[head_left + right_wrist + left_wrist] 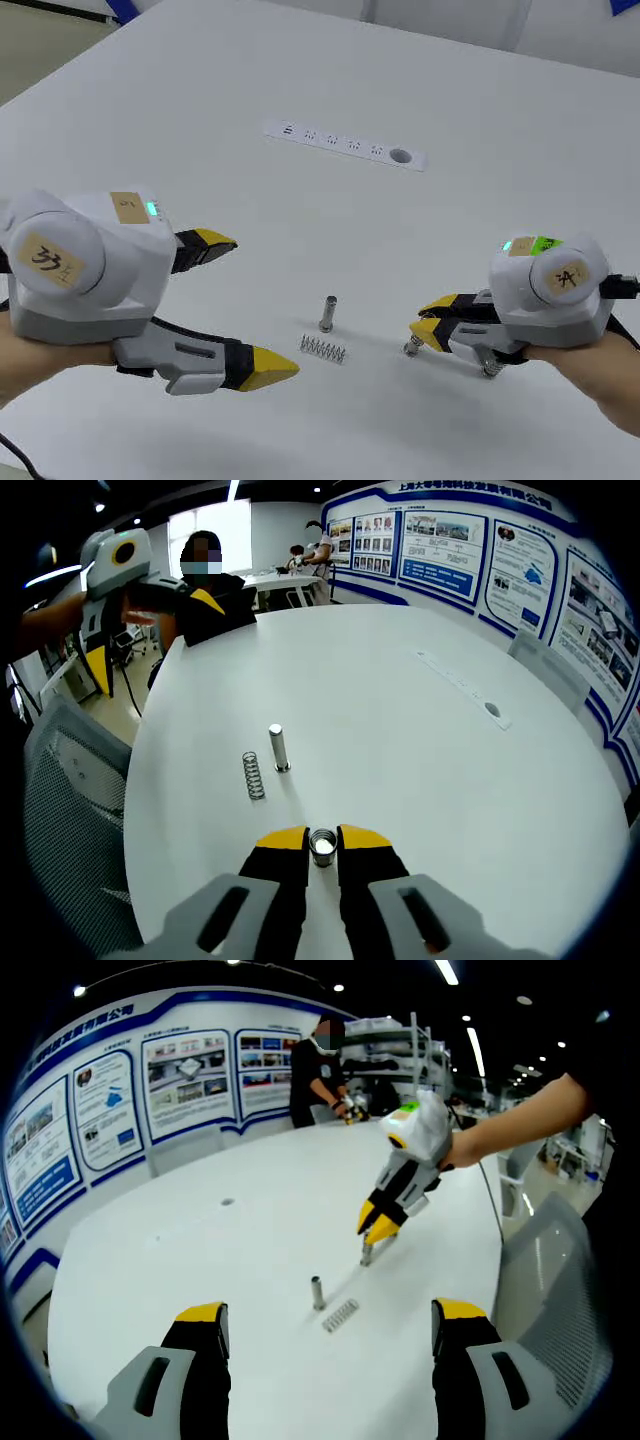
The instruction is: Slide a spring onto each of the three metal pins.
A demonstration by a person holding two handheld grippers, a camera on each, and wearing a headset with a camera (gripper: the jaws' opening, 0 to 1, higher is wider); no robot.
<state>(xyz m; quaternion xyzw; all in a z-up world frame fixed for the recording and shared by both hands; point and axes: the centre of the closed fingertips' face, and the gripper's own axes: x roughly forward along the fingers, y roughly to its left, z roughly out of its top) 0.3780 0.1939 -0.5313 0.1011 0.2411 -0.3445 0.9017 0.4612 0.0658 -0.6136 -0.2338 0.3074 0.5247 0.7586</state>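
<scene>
1. Spring [323, 348] and bare pin [327, 313] rest on a white table [300, 60], the largest element we show.
2. Left gripper [259, 305]: we see its jaws spread wide and holding nothing.
3. Right gripper [425, 320]: its jaws are nearly closed, pinching a spring-clad pin [322, 846] that stands on the table.
4. Power strip [345, 145]: it lies farther back.
5. Bare pin: it stands upright between the grippers.
6. Spring: it lies flat just beside the bare pin, and we see a slight gap between them.
</scene>
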